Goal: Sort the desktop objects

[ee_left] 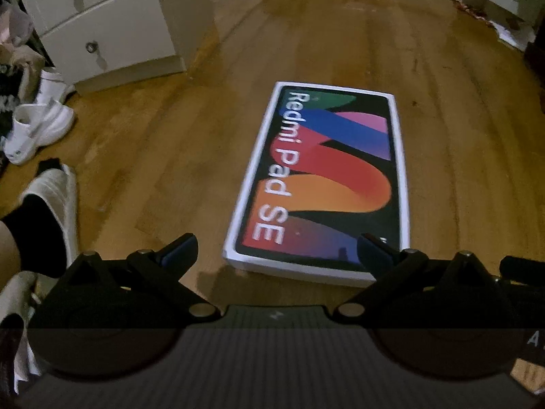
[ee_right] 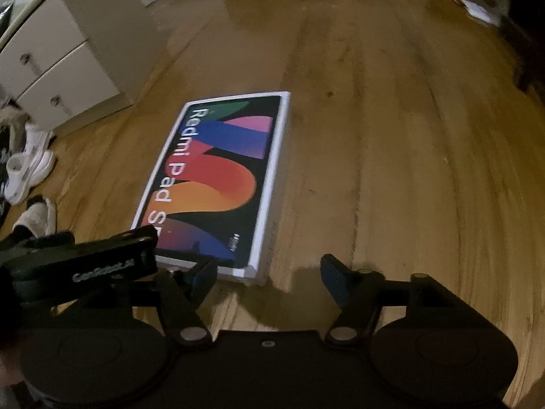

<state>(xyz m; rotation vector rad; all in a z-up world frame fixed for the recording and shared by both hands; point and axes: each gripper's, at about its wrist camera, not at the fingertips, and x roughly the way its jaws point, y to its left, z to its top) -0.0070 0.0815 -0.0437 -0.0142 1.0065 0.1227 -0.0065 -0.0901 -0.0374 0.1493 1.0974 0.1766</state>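
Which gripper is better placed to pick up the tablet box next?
Probably left. The tablet box has its near end between the open left gripper fingers; the right gripper, also open, sits off its corner, mostly over bare floor.

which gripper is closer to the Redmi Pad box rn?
Left. The left gripper hangs open over the Redmi Pad box near end; the right gripper, also open, sits off its near right corner.

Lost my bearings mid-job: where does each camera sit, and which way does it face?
Left wrist: on the left gripper, angled down at the tablet box on the wooden floor; open jaws and a socked foot show.
Right wrist: on the right gripper, angled down; jaws open, left gripper intrudes.
Shared: box, floor, white drawers.
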